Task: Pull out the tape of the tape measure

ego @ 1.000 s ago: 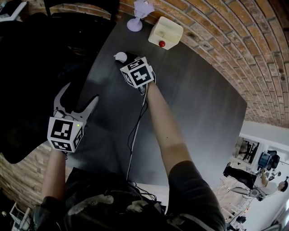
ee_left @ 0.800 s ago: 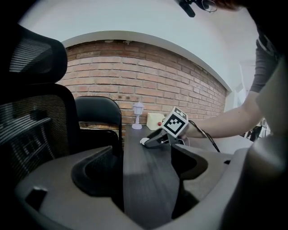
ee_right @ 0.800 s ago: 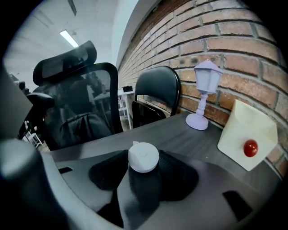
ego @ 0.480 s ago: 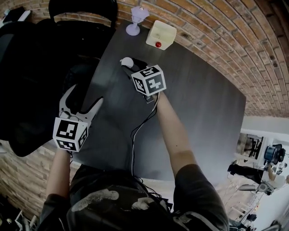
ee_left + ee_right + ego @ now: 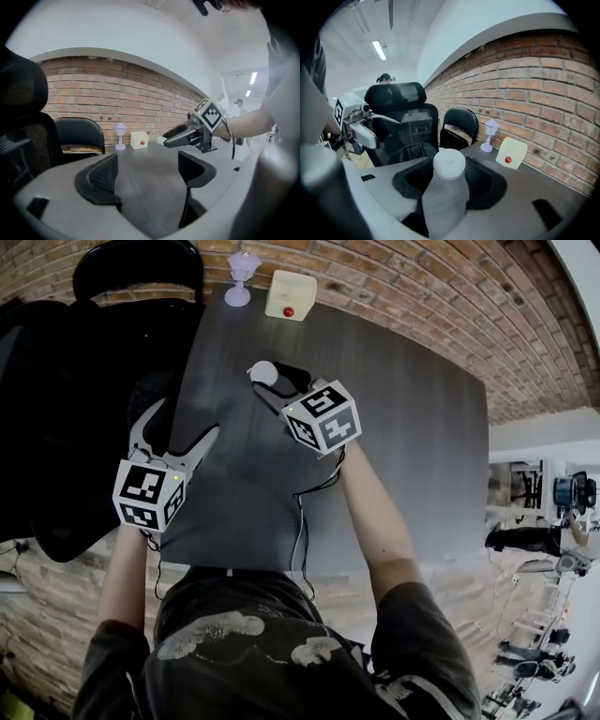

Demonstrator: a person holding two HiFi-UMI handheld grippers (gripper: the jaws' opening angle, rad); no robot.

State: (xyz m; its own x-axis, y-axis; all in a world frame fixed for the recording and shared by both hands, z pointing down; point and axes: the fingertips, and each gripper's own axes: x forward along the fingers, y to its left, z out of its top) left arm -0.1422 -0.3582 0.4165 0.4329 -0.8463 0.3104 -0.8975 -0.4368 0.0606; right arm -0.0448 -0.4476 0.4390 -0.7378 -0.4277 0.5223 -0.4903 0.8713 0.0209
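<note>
Nearest in, the left gripper (image 5: 186, 418) hangs over the table (image 5: 403, 456) edge, jaws wide apart with only tabletop between them. Beyond those jaws, the right gripper (image 5: 277, 382) is clamped on the pale tape measure (image 5: 448, 185), upright between its jaws. Well past them stand a small lamp (image 5: 242, 277) and a cream box (image 5: 290, 294).

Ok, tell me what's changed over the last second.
Nothing clearly moved; only the head view swung, shifting the lamp and box in frame. The right gripper still holds the tape measure in its jaws above the table; the left gripper stays open and empty.
</note>
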